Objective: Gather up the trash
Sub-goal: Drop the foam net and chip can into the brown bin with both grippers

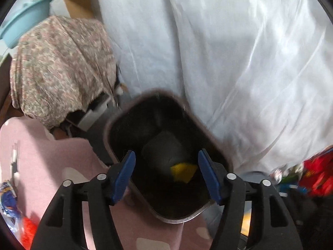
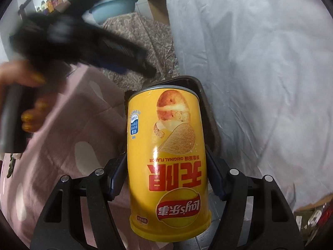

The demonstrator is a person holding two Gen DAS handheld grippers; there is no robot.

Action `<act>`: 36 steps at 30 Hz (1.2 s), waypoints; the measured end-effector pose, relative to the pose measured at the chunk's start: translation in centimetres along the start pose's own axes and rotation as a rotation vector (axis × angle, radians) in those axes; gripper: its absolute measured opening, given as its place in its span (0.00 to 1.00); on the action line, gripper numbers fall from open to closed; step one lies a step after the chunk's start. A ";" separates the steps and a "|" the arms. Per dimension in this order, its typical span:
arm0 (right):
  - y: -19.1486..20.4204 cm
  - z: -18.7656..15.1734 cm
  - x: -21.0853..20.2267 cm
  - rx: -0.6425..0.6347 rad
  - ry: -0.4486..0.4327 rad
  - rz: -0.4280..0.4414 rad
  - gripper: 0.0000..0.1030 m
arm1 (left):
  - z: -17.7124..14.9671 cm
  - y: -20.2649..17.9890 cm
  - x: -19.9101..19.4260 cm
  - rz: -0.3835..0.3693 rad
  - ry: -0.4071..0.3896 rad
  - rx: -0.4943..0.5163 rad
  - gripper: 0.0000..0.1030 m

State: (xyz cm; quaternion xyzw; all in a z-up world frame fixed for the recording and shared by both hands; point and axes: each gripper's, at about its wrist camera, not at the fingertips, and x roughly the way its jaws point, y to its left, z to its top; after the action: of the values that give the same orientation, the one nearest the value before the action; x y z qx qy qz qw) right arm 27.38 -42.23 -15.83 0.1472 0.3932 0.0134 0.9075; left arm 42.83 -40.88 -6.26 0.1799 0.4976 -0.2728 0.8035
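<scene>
In the left wrist view my left gripper (image 1: 166, 164) is open and empty, right above the mouth of a dark trash bin (image 1: 116, 123). A yellow piece of trash (image 1: 183, 171) lies at the bin's bottom. In the right wrist view my right gripper (image 2: 166, 166) is shut on a yellow Lay's chip can (image 2: 168, 156), held upside down in front of the bin (image 2: 206, 108). The left gripper shows there as a black blur (image 2: 87, 41) at upper left, with the person's hand (image 2: 31, 95) on its handle.
A pink spotted mat (image 1: 52, 158) covers the floor. A white sheet (image 1: 229, 52) hangs right of the bin. A floral-covered bundle (image 1: 60, 66) and teal basin (image 1: 25, 20) sit behind left. Wrappers lie at the left edge (image 1: 8, 200) and red packaging at the right (image 1: 314, 175).
</scene>
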 end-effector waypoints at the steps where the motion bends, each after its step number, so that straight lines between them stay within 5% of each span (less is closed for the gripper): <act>1: 0.3 0.7 1.1 -0.011 0.022 -0.003 0.65 | 0.1 0.3 -1.1 -0.001 -0.027 -0.002 0.67; 6: 1.4 3.9 7.4 -0.041 0.155 -0.021 0.65 | -0.6 2.3 -8.0 0.036 -0.194 0.024 0.84; 10: 2.3 5.4 14.6 -0.075 0.337 -0.061 0.65 | -2.8 4.0 -12.5 0.048 -0.274 0.037 0.88; 23: 0.9 4.8 29.9 -0.008 0.776 -0.171 0.65 | -10.1 10.2 -19.4 0.036 -0.333 0.016 0.89; 29: 0.4 3.6 32.7 0.006 0.872 -0.186 0.66 | -12.9 12.4 -21.0 0.028 -0.343 -0.027 0.90; 36: 0.2 3.4 30.5 0.004 0.834 -0.189 0.73 | -15.6 15.0 -22.5 0.042 -0.371 -0.098 0.90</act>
State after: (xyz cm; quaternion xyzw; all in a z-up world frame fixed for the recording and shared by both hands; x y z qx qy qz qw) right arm 50.89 -38.64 -35.21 0.0941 0.7384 -0.0123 0.6677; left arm 33.11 -14.52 7.34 0.0977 0.3497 -0.2598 0.8948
